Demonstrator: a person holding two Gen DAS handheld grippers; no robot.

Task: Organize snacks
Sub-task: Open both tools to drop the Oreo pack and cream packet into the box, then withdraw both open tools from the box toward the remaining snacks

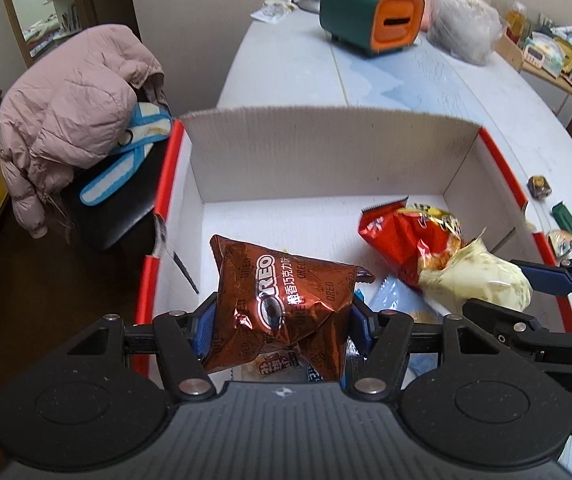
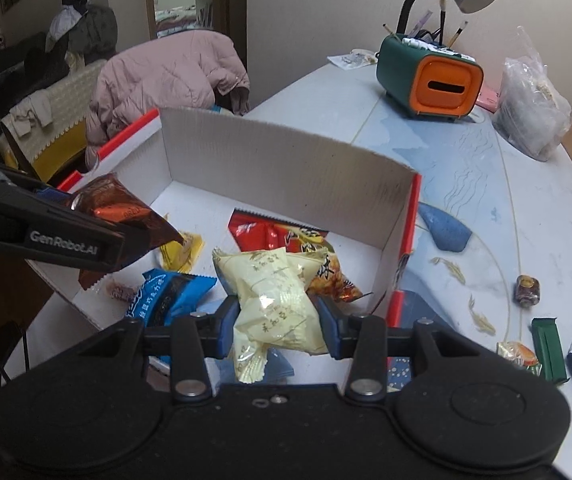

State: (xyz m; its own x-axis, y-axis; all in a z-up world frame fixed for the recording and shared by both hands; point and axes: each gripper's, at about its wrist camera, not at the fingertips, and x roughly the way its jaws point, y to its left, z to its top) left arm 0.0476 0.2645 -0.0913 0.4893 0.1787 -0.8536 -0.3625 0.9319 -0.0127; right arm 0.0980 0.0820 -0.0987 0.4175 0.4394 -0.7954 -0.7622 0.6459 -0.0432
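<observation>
Snacks are being gathered into the white cardboard box (image 1: pixel 326 148) with red edges, and both grippers are hanging over its near half with a packet each. The left gripper (image 1: pixel 282 320) is pinching the brown Oreo bag (image 1: pixel 286 300) across its middle, its blue pads (image 1: pixel 204 330) pressing into the crinkled foil. The right gripper (image 2: pixel 278 320) is squeezing a pale yellow packet (image 2: pixel 274 300) in the same way, to the right of the Oreo bag.

Already lying on the box floor are a red chip bag (image 2: pixel 286 240) toward the far right, a blue packet (image 2: pixel 166 296) near the front, and a small yellow sweet (image 2: pixel 182 252) further left. Four small snacks (image 2: pixel 546 344) are sitting on the table (image 2: pixel 506 200) to the right, outside the box.

To do this step well, each packet probably wants lowering close to the floor before the jaws are let go, the Oreo bag going to the bare patch on the left and the yellow packet beside the red bag, so neither slides over the low near wall or buries what is beneath.
</observation>
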